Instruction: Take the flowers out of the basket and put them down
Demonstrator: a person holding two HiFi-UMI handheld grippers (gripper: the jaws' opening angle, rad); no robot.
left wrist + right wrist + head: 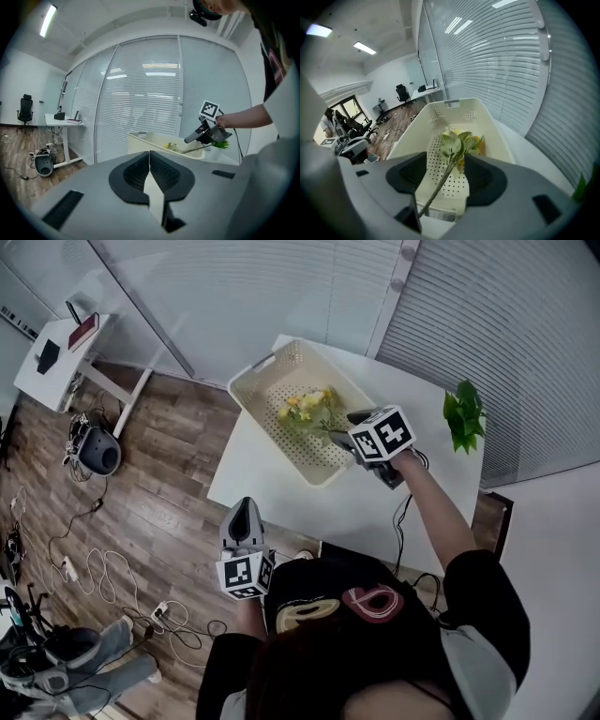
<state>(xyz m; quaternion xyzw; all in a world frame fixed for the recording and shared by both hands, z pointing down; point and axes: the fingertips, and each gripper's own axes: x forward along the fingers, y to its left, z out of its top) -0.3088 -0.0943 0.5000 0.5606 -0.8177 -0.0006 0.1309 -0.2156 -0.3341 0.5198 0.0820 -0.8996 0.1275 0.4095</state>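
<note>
Left hand-held gripper (pixel 150 178) is clenched empty; right hand-held gripper (pixel 450 177) gapes around flowers (pixel 454 143) in the basket (pixel 265 381).

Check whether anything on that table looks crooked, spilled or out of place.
The basket sits at an angle to the white table, and its left corner seems to hang slightly past the table's edge. Otherwise nothing stands out: the flowers lie inside the basket and nothing has spilled.
</note>
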